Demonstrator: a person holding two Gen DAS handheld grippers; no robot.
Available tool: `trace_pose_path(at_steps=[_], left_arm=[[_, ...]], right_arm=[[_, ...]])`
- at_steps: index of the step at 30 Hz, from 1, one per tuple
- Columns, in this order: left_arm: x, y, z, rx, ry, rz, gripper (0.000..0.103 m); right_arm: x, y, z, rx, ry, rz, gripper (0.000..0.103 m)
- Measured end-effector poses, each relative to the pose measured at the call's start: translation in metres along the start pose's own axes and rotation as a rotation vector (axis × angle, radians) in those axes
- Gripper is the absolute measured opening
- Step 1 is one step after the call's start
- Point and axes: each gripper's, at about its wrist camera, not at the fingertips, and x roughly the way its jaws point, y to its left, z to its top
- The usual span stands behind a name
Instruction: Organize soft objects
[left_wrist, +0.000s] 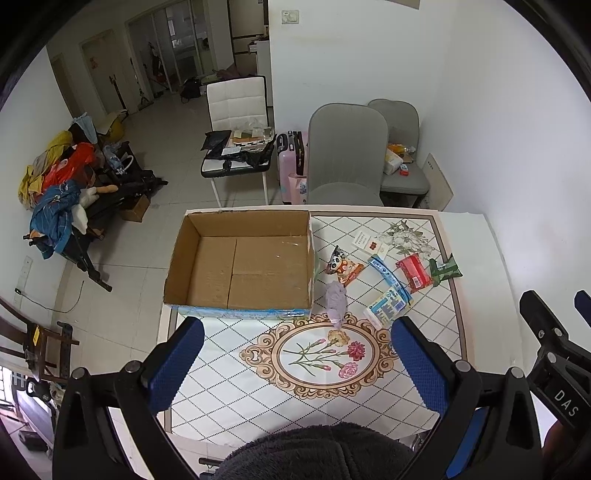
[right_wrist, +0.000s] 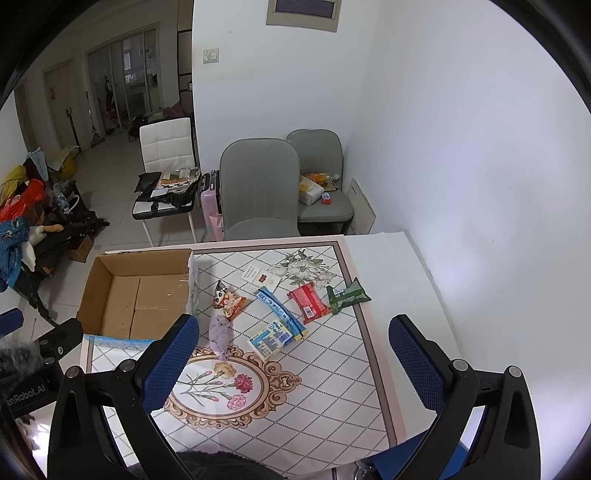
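An open cardboard box (left_wrist: 192, 258) (right_wrist: 96, 295) stands on the table's far left, with nothing inside. To its right lie soft packs: a lilac cloth bundle (left_wrist: 336, 299) (right_wrist: 218, 334), a cartoon snack bag (left_wrist: 341, 266) (right_wrist: 227, 301), a blue-white tissue pack (left_wrist: 386, 306) (right_wrist: 269, 339), a blue strip pack (left_wrist: 389, 277) (right_wrist: 280, 308), a red pack (left_wrist: 414, 274) (right_wrist: 308, 302) and a green pack (left_wrist: 445, 269) (right_wrist: 347, 295). My left gripper (left_wrist: 297, 338) is open and empty above the near table. My right gripper (right_wrist: 293, 336) (left_wrist: 554, 306) is open and empty, above the packs.
The table wears a floral diamond-pattern cloth (left_wrist: 258, 398) (right_wrist: 314, 387). Two grey chairs (left_wrist: 347, 155) (right_wrist: 258, 184) stand behind it against a white wall on the right. A small white card (left_wrist: 364, 238) lies at the back. Clutter covers the floor at left.
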Motion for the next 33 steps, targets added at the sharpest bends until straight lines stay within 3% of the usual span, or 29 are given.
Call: trace_pose_path(at_steps=[33], left_arm=[[-0.002,0.002,-0.005,0.0,-0.008,-0.017,0.103]], right_arm=[[-0.01,-0.003,-0.003,0.014,-0.019,-0.015,0.103]])
